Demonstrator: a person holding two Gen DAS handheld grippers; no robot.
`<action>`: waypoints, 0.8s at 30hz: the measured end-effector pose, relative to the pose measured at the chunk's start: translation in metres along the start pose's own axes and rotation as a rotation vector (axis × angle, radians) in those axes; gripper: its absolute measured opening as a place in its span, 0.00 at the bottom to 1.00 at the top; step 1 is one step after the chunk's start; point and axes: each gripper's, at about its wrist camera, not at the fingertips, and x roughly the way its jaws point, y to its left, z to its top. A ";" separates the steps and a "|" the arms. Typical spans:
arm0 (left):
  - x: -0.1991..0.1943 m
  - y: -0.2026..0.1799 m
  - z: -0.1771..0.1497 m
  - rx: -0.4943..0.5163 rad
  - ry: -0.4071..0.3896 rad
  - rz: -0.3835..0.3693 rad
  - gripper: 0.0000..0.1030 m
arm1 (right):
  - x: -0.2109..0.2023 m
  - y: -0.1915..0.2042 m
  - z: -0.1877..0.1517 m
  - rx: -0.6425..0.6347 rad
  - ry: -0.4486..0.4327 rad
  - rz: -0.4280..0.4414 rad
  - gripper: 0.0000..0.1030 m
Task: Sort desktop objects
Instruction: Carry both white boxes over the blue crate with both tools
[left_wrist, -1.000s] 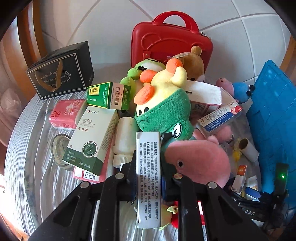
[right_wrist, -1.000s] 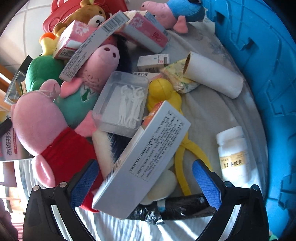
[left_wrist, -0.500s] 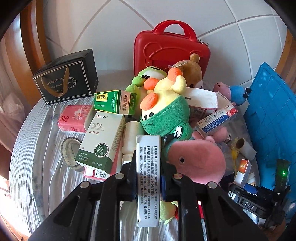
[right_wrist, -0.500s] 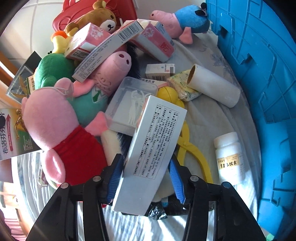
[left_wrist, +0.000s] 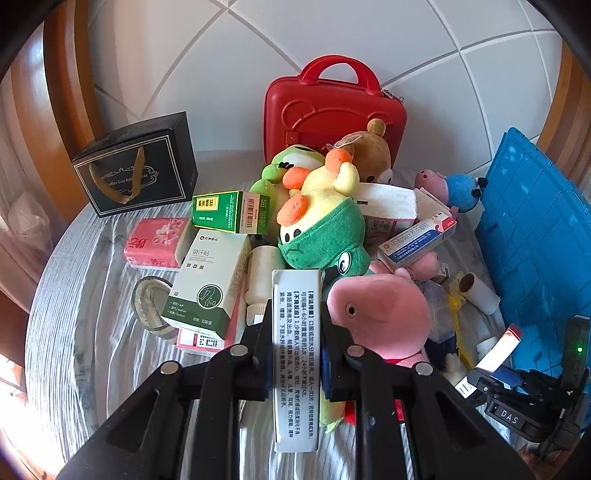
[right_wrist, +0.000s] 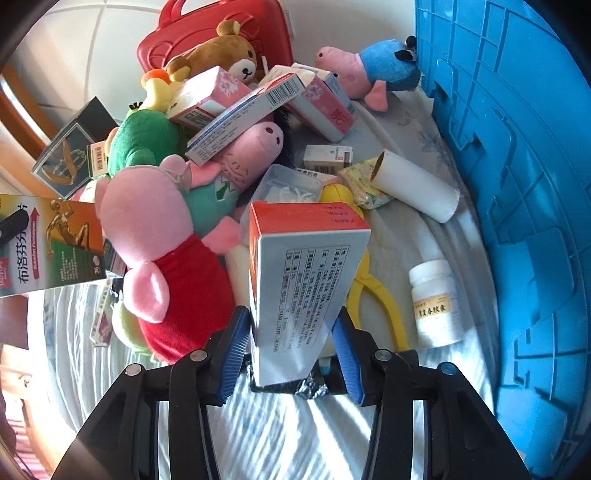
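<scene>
On the grey-striped tablecloth (left_wrist: 85, 302) a jumbled heap of plush toys and medicine cartons fills the middle, with a red case (left_wrist: 334, 110) standing behind it and a blue crate (right_wrist: 517, 177) walling off the right side. Between the heap and the crate lies a narrow lane holding a white pill bottle (right_wrist: 436, 301) and a cardboard tube (right_wrist: 415, 188); bare cloth lies open in front of both grippers. The left gripper (left_wrist: 297, 350) is clenched on a narrow white box (left_wrist: 295, 354) printed with black text, held upright above the pile just beside a pink pig plush (left_wrist: 376, 314). The right gripper (right_wrist: 291, 347) has just been closing, and its blue pads (right_wrist: 232, 347) now grasp a white box with an orange-red end (right_wrist: 303, 291), tilted up clear of the clutter.
</scene>
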 end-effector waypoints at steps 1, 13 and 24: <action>-0.002 0.000 -0.001 0.001 -0.002 0.001 0.18 | -0.003 0.000 -0.001 -0.003 -0.005 -0.001 0.44; -0.036 -0.004 0.002 0.007 -0.030 -0.005 0.18 | -0.046 0.005 -0.003 -0.051 -0.057 0.007 0.43; -0.075 -0.010 0.009 0.015 -0.080 -0.004 0.18 | -0.112 0.004 0.003 -0.097 -0.143 0.028 0.43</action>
